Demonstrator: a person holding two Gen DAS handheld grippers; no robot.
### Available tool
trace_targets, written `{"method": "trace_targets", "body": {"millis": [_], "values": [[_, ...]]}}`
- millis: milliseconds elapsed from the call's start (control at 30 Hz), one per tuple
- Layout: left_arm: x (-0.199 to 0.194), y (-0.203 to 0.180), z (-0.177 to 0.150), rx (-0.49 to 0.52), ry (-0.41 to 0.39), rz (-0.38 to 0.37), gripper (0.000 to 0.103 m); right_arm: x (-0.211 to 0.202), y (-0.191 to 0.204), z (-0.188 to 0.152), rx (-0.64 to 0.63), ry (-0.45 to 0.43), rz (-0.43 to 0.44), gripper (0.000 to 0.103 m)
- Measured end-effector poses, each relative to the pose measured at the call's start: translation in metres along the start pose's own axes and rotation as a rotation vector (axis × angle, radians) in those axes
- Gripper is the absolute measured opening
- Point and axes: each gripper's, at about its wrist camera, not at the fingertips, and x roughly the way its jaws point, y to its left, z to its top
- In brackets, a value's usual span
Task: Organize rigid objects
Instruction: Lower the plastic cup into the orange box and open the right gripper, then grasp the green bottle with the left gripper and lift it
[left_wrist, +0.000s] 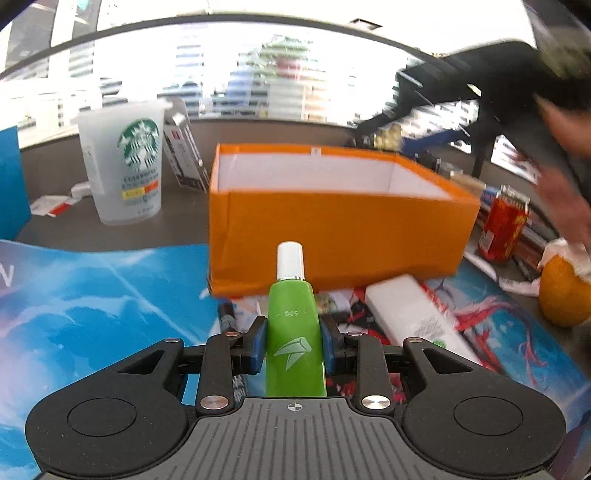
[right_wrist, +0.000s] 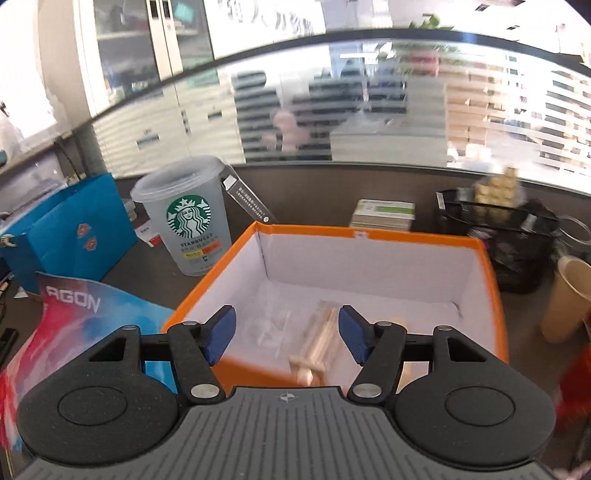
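My left gripper (left_wrist: 293, 341) is shut on a green tube with a white cap (left_wrist: 291, 314), held in front of the near wall of the orange box (left_wrist: 332, 229). My right gripper (right_wrist: 287, 334) is open and empty above the near edge of the same orange box (right_wrist: 491, 291). Inside the box lie a small wooden piece (right_wrist: 314, 350) and a clear plastic item (right_wrist: 273, 326). The right gripper and the person's arm (left_wrist: 480, 85) show blurred at the upper right of the left wrist view.
A Starbucks cup (left_wrist: 123, 162) (right_wrist: 192, 221) stands left of the box. A white block (left_wrist: 413, 314), red can (left_wrist: 502, 225) and orange fruit (left_wrist: 561, 295) lie to its right. Blue bag (right_wrist: 70, 229), black mesh basket (right_wrist: 498, 229) and paper cup (right_wrist: 569, 295) stand around.
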Motion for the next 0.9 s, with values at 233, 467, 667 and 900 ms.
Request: {"method": "trace_targets", "body": {"millis": [233,467,667,900], "values": [[-0.007,-0.002,0.029,-0.028,-0.038,0.002,0.019,-0.037,-0.010,-0.067,0.061,-0.018,0.007,0.059],[-0.002,-0.011,0.041,-0.032,-0.042,0.006,0.017,-0.029,-0.013,-0.111,0.105,0.042,0.025,0.057],[-0.004,-0.017,0.047,-0.027,-0.045,0.008,0.017,-0.024,-0.008,-0.125,0.082,0.047,0.008,0.057],[-0.019,-0.016,0.077,-0.024,-0.112,0.005,0.017,-0.020,-0.005,-0.134,0.049,0.051,-0.027,0.050]]}}
